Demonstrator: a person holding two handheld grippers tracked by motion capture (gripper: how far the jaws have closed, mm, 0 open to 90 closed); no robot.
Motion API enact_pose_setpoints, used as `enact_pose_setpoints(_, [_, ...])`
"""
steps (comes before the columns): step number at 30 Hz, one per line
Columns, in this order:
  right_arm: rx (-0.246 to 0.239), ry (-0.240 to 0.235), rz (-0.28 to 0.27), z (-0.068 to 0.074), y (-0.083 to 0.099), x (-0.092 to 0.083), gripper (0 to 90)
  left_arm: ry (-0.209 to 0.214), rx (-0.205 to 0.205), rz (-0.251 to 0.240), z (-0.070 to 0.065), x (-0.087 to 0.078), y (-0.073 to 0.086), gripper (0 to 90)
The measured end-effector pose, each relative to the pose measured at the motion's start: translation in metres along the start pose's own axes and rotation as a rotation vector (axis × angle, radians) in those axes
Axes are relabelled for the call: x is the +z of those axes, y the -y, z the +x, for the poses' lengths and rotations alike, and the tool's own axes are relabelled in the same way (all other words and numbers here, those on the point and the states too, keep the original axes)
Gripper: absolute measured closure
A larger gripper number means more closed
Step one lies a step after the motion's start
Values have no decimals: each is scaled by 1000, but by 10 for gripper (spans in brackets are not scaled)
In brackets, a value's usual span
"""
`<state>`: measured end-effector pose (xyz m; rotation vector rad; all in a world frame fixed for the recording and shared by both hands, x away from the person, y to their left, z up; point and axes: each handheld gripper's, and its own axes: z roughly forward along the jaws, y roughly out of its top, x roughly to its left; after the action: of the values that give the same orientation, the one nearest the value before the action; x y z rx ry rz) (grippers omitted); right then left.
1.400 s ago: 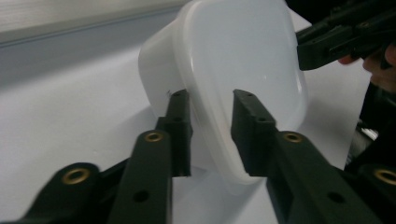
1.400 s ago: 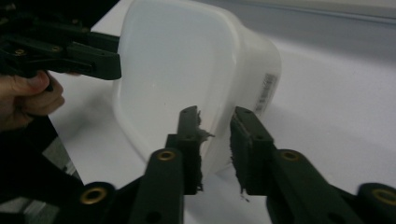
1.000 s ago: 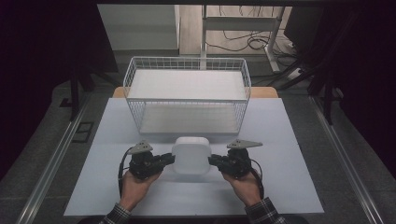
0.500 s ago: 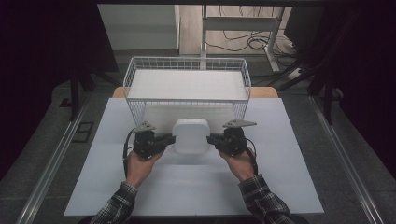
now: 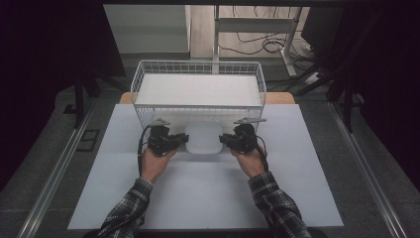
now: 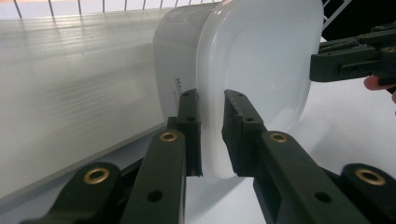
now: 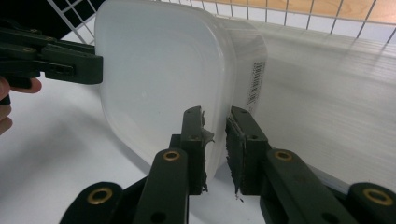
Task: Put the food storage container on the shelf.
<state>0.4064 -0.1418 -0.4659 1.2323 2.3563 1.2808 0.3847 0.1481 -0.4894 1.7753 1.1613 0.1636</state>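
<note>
Two grippers, left gripper (image 5: 182,141) and right gripper (image 5: 225,140), clamp one white container (image 5: 203,137).

**Rims pinched from sight, label unreadable**

Both gripper views cut the white container (image 6: 261,70) at the top edge. Its rim disappears between the fingers (image 6: 189,126) of the left gripper (image 6: 211,135) and, at 3 o'clock, those of the right gripper (image 7: 215,140). The barcode label (image 7: 254,84) is too blurred to read.
</note>
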Motion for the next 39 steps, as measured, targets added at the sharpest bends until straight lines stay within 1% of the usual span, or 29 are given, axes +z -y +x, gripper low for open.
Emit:
enact_pose_setpoints(5, [-4, 11, 7, -4, 1, 6, 742, -6, 8, -8, 2, 4, -3, 762])
enact_pose_setpoints(7, [7, 1, -12, -7, 0, 8, 716, -20, 27, -16, 3, 7, -5, 741])
enact_pose_setpoints(8, [9, 4, -19, -8, -1, 9, 698, -32, 26, -15, 3, 9, -6, 727])
enact_pose_setpoints(9, [9, 4, -19, -8, -1, 9, 698, -32, 26, -15, 3, 9, -6, 703])
enact_pose_setpoints(10, [10, 25, -32, -8, -3, 12, 688, -45, 14, -31, 6, 13, -7, 679])
enact_pose_setpoints(11, [10, 25, -32, -8, -3, 12, 688, -45, 14, -31, 6, 13, -7, 681])
enact_pose_setpoints(12, [10, 47, -38, -7, -6, 15, 670, -56, 14, -54, 7, 14, -8, 676])
enact_pose_setpoints(13, [10, 47, -38, -7, -6, 15, 670, -56, 14, -54, 7, 14, -8, 673])
enact_pose_setpoints(14, [-10, 78, -54, -6, -9, 17, 655, -79, 35, -60, 8, 16, -11, 664])
enact_pose_setpoints(15, [-16, 94, -62, -5, -10, 18, 651, -96, 43, -67, 8, 18, -13, 652])
enact_pose_setpoints(16, [-16, 94, -62, -5, -10, 18, 651, -96, 43, -67, 8, 18, -13, 645])
enact_pose_setpoints(17, [-10, 113, -75, -5, -12, 20, 647, -114, 47, -72, 7, 19, -14, 641])
enact_pose_setpoints(18, [-12, 120, -81, -6, -13, 21, 646, -146, 63, -82, 7, 22, -16, 636])
enact_pose_setpoints(19, [-12, 120, -81, -6, -13, 21, 646, -146, 63, -82, 7, 22, -16, 623])
enact_pose_setpoints(20, [-19, 133, -84, -5, -14, 22, 632, -157, 65, -85, 6, 22, -17, 613])
enact_pose_setpoints(21, [-19, 133, -84, -5, -14, 22, 632, -159, 78, -84, 6, 22, -17, 613])
enact_pose_setpoints(22, [-44, 146, -87, -5, -14, 21, 629, -160, 89, -97, 4, 20, -15, 581])
enact_pose_setpoints(23, [-44, 146, -87, -5, -14, 21, 629, -160, 89, -97, 4, 20, -15, 571])
enact_pose_setpoints(24, [-56, 141, -91, -6, -15, 20, 621, -144, 84, -107, 4, 16, -13, 561])
enact_pose_setpoints(28, [-53, 125, -110, -9, -14, 15, 592, -131, 90, -115, 2, 11, -10, 516])
enact_pose_setpoints(29, [-51, 116, -111, -9, -14, 14, 580, -131, 90, -115, 2, 11, -10, 497])
enact_pose_setpoints(30, [-51, 105, -115, -8, -14, 13, 566, -119, 100, -120, 0, 8, -8, 473])
enact_pose_setpoints(31, [-51, 105, -115, -8, -14, 13, 566, -119, 100, -120, 0, 8, -8, 455])
enact_pose_setpoints(33, [-55, 92, -117, -7, -14, 10, 526, -110, 104, -127, -1, 5, -6, 439])
enact_pose_setpoints(34, [-64, 84, -113, -5, -14, 8, 478, -103, 112, -131, -3, 3, -5, 395])
enact_pose_setpoints(35, [-67, 81, -110, -5, -14, 8, 456, -103, 121, -127, -3, 2, -4, 378])
enact_pose_setpoints(37, [-69, 77, -105, -4, -14, 7, 435, -102, 126, -125, -4, 2, -3, 328])
enact_pose_setpoints(38, [-71, 65, -102, -4, -13, 7, 397, -91, 133, -114, -5, 2, -2, 305])
enact_pose_setpoints(39, [-71, 65, -102, -4, -13, 7, 397, -91, 133, -114, -5, 2, -2, 292])
